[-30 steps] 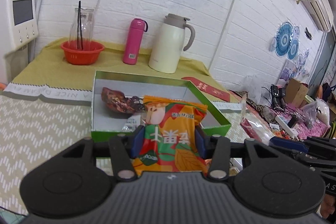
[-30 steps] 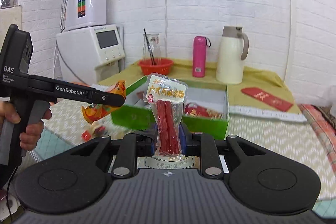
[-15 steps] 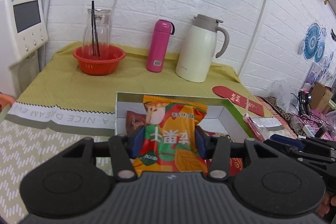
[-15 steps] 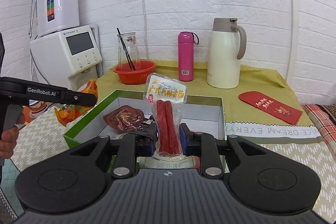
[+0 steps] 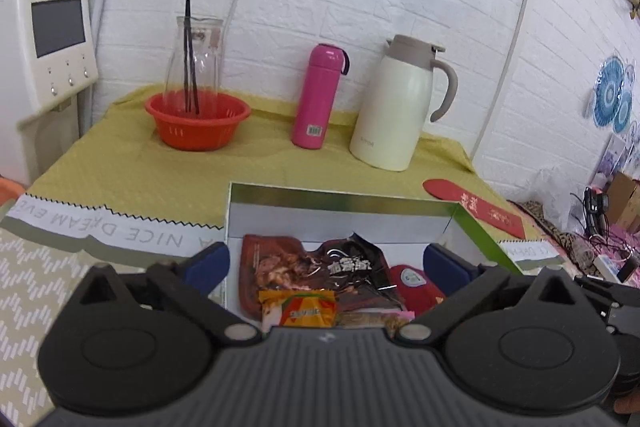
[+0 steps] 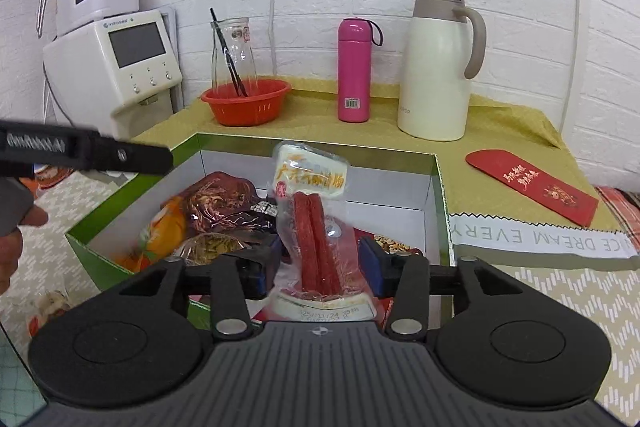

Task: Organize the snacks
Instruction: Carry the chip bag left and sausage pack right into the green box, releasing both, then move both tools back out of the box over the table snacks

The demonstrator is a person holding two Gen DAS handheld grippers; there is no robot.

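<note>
The green box [image 5: 344, 197] with white inner walls holds several snack packs. My left gripper [image 5: 326, 263] is open above it; the orange snack pack [image 5: 298, 311] lies in the box below it, against a dark brown pack [image 5: 312, 267]. In the right wrist view the box [image 6: 316, 149] is just ahead. My right gripper [image 6: 320, 261] is open, and the clear pack of red sausage sticks [image 6: 314, 227] stands loose between its blue pads, leaning over the box. The orange pack [image 6: 166, 231] lies at the box's left side.
At the back on a yellow cloth stand an orange bowl [image 5: 198, 121] with a glass carafe, a pink bottle [image 5: 318, 97] and a cream thermos jug [image 5: 396, 103]. A red envelope [image 6: 532, 185] lies right of the box. A white water dispenser [image 6: 116, 63] stands left.
Both grippers moved forward over the box and opened. The left let go of the orange pack, which dropped into the box. The right released the sausage pack, which tilts between its jaws.
</note>
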